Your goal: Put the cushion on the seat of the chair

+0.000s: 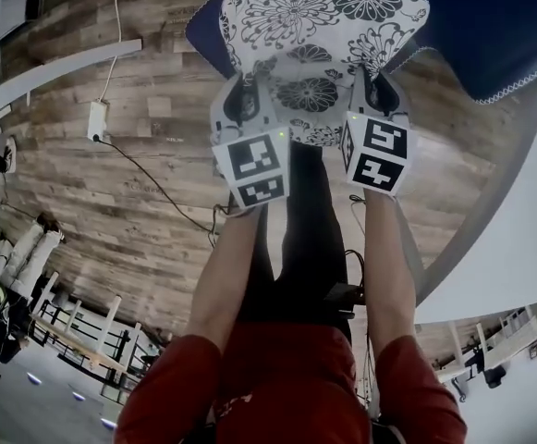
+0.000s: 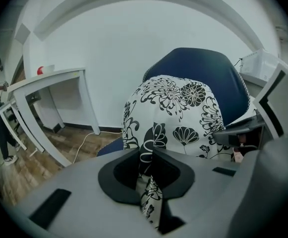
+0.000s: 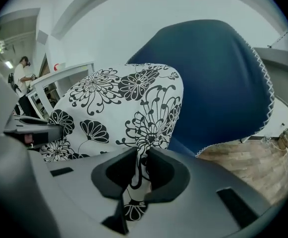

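Observation:
A white cushion with black flower print (image 1: pixel 319 26) hangs in front of a dark blue chair (image 1: pixel 490 35). My left gripper (image 1: pixel 243 100) is shut on the cushion's near left edge, with fabric pinched between its jaws (image 2: pixel 147 182). On the near right edge my right gripper (image 1: pixel 372 91) is shut the same way, cloth trapped in the jaws (image 3: pixel 140 175). In the left gripper view the cushion (image 2: pixel 173 115) covers the lower chair back (image 2: pixel 208 73). The right gripper view shows the cushion (image 3: pixel 119 108) left of the blue chair back (image 3: pixel 218 78). The seat is hidden behind the cushion.
Wood-plank floor (image 1: pixel 129 192) lies below, with a white cable and a plug box (image 1: pixel 96 120). A white desk (image 2: pixel 49 83) stands at the left against a white wall. A person (image 3: pixel 21 76) stands far off. My legs and red sleeves fill the lower head view.

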`<state>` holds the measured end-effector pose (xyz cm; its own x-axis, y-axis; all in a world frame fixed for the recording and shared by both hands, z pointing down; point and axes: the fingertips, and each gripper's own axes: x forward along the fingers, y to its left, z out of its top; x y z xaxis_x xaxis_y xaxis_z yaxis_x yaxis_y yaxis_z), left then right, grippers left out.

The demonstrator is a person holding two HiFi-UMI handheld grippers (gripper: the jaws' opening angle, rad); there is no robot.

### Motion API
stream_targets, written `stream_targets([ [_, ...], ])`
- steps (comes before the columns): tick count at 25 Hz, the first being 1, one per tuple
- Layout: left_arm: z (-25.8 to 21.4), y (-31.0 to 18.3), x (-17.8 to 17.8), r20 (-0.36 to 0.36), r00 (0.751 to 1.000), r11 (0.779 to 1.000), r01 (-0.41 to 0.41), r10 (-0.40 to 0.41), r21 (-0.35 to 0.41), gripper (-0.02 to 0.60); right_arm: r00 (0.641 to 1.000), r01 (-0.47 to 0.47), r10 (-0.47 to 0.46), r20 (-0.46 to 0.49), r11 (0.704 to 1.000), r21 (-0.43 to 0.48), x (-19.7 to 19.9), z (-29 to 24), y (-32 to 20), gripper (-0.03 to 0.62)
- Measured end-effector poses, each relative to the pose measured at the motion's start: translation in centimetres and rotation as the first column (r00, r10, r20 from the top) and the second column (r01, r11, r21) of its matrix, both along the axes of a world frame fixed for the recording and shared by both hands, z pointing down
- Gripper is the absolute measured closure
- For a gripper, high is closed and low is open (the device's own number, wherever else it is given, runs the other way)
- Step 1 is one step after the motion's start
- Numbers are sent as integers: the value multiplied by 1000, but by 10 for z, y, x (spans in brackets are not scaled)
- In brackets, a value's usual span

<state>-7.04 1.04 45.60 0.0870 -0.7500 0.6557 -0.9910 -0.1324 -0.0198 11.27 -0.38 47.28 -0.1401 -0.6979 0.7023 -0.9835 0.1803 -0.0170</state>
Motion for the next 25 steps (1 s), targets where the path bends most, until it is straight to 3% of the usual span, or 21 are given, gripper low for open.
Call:
stream_targets([
  [7, 28, -9, -6, 11, 999, 999, 38, -37, -33, 532, 999, 15, -16, -27, 999, -50, -6, 30, -7, 531],
  [25, 56, -11, -1, 44, 994, 994, 102, -100, -45, 532, 997, 50, -52, -62, 998, -29, -2, 41, -13, 523],
])
